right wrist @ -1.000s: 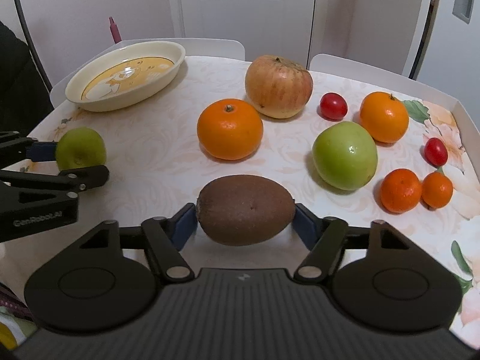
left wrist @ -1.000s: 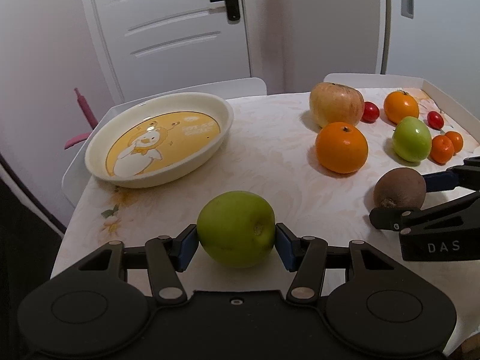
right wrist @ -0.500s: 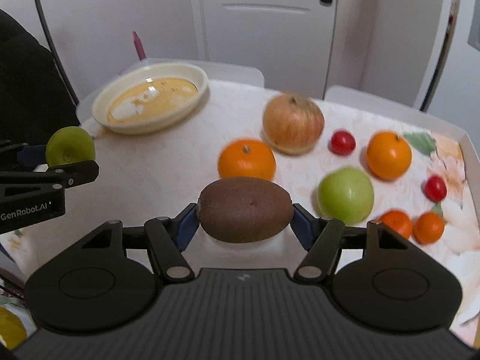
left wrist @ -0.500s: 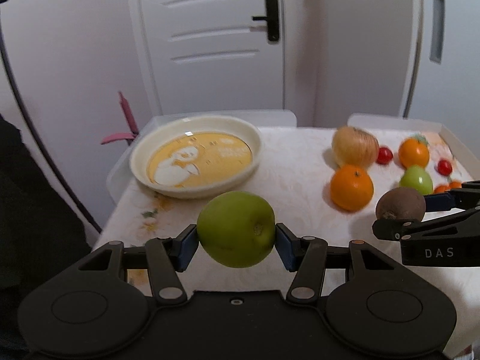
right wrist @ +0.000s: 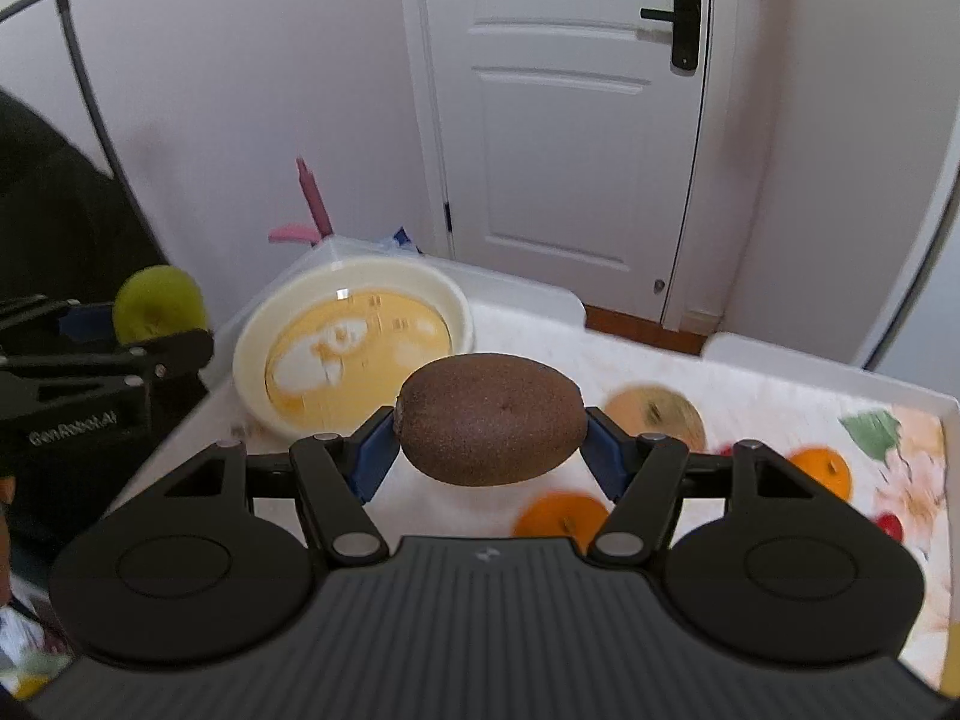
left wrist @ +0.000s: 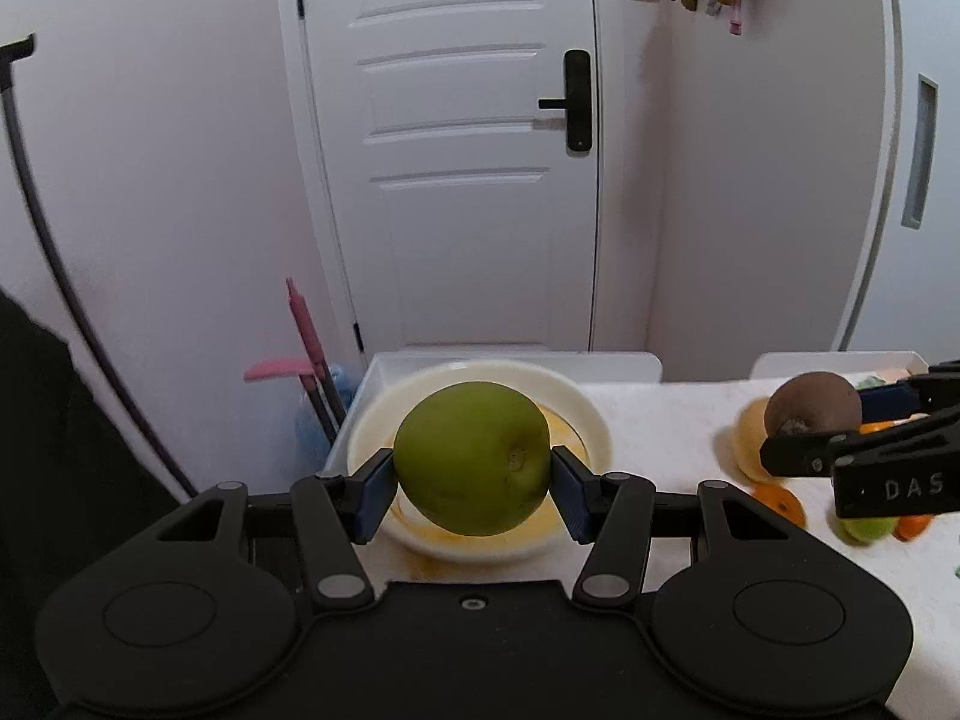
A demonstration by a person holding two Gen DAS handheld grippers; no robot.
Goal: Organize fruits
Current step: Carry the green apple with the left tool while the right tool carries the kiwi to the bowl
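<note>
Both tools have risen off the counter (right wrist: 750,378). Left tool (left wrist: 472,480) pinches green apple (left wrist: 472,457) before the dish (left wrist: 576,414); right tool (right wrist: 489,450) pinches kiwi (right wrist: 491,419), dish at 10 o'clock.

Two matte-black handheld grippers: left gripper (left wrist: 473,474) and right gripper (right wrist: 491,441) share blue-padded fingers (left wrist: 373,495), silver pivot screws behind them, round embossed discs; white "DAS" lettering marks the right.

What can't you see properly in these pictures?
- Left wrist view: the green apple hides the middle of the bowl.
- Left wrist view: the right gripper covers most fruit on the table.
- Right wrist view: the oranges are blurred and partly hidden behind the kiwi and the fingers.
</note>
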